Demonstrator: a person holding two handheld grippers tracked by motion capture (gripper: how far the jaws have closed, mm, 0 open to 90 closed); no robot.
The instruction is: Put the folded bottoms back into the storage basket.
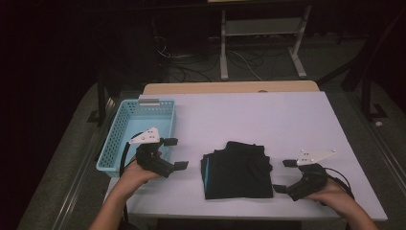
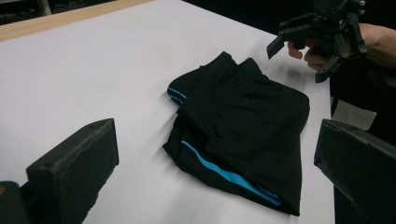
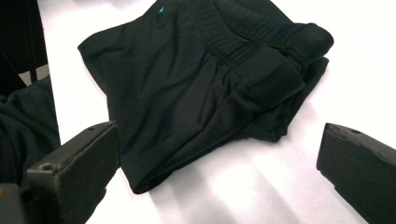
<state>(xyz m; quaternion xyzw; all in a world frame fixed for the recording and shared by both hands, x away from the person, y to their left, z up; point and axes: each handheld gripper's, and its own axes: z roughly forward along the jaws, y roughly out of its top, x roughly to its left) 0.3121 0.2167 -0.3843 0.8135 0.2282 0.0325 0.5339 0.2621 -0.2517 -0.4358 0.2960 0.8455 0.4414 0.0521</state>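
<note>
Folded black shorts with a turquoise side stripe (image 1: 238, 169) lie near the front edge of the white table (image 1: 268, 115), between the two grippers, long axis running front to back. From the right gripper (image 1: 283, 176) they sit at nine o'clock, just beside its released, empty jaws; from the left gripper (image 1: 176, 153), likewise spread wide and empty, at three o'clock, a little farther. A light-blue perforated plastic basket (image 1: 125, 125) stands at ten o'clock. Dark room beyond.
</note>
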